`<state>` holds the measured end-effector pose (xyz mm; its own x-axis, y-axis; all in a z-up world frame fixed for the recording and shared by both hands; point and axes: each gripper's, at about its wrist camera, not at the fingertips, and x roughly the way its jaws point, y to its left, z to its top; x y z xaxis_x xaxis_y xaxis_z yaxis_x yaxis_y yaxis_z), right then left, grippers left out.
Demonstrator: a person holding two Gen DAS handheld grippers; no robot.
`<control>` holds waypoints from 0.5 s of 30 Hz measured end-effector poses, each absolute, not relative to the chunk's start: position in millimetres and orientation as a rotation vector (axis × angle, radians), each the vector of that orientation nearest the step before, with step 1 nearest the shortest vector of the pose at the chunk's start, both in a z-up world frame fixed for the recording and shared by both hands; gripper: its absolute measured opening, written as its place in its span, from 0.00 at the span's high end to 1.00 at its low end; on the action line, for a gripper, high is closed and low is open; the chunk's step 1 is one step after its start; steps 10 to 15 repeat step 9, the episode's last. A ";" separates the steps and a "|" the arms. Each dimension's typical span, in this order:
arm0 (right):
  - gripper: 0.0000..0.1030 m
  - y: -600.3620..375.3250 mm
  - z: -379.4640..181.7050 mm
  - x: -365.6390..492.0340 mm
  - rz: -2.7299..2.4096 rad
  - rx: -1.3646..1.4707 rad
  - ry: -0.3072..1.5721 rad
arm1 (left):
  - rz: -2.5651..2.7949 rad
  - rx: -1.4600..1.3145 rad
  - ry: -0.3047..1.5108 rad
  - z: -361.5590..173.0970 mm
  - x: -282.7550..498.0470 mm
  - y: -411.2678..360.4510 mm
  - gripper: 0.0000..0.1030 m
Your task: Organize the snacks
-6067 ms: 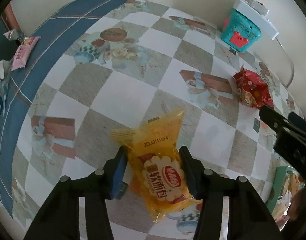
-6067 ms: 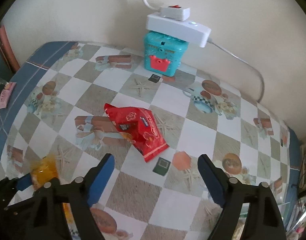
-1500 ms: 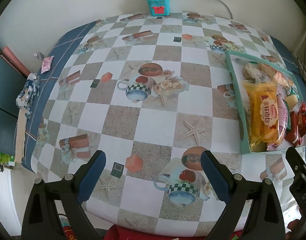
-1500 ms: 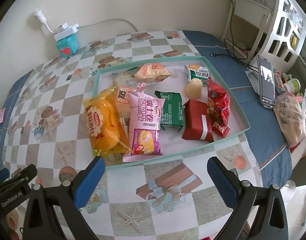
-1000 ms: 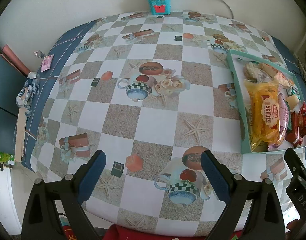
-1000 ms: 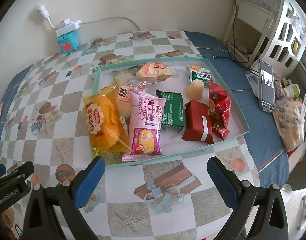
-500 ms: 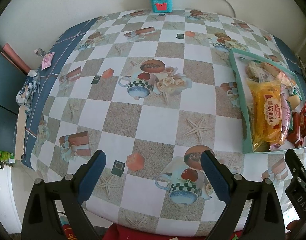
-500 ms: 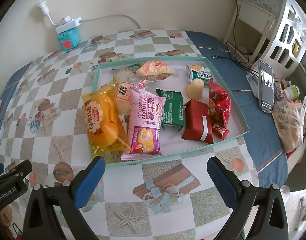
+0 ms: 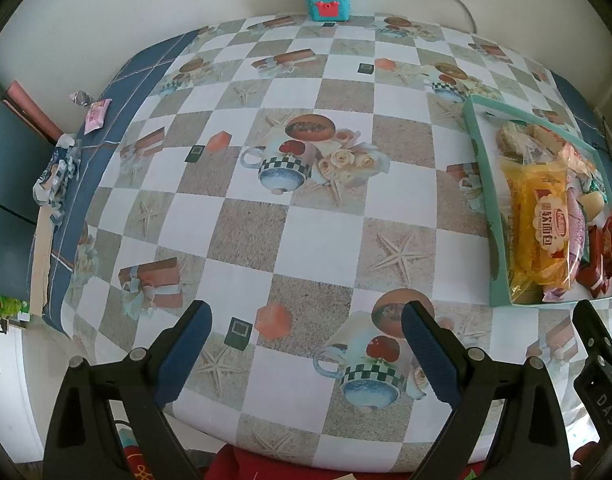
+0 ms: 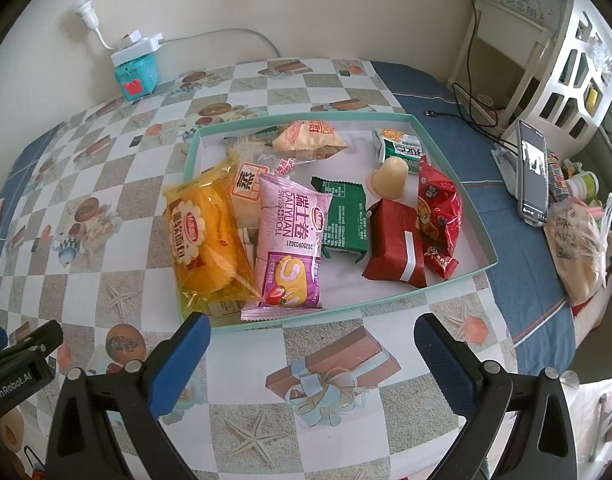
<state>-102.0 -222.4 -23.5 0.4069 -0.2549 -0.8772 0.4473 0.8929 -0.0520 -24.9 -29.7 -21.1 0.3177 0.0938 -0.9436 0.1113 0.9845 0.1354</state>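
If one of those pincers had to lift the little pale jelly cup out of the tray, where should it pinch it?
Probably across the domed body of the jelly cup, coming straight down from above. It sits rim-down, so the flat rim lies against the tray floor and offers no hold. A green packet and a red bag crowd two sides, so the fingers should close along the freer line between them.

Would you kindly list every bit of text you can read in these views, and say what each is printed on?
"GenRobot.AI": left gripper.
"DAS": right gripper.
"DALIYUAN SWISS ROLL", "20250903021": pink packet.
Chinese print on the yellow packet, green packet and other wrappers: too small to read reliably.
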 end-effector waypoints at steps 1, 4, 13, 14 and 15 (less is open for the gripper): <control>0.00 -222.4 -23.6 -102.1 -0.448 0.203 1.064 | -0.015 0.188 1.246 -20.6 -25.4 -30.1 0.07; 0.00 -224.2 -24.5 -103.1 -0.449 0.206 1.064 | -0.018 0.205 1.226 -18.3 -27.9 -32.8 0.07; 0.00 -226.0 -25.0 -103.3 -0.447 0.206 1.067 | -0.019 0.201 1.226 -17.8 -27.3 -32.2 0.07; 0.00 -226.0 -25.0 -103.3 -0.447 0.206 1.067 | -0.019 0.201 1.226 -17.8 -27.3 -32.2 0.07; 0.00 -226.0 -25.0 -103.3 -0.447 0.206 1.067 | -0.019 0.201 1.226 -17.8 -27.3 -32.2 0.07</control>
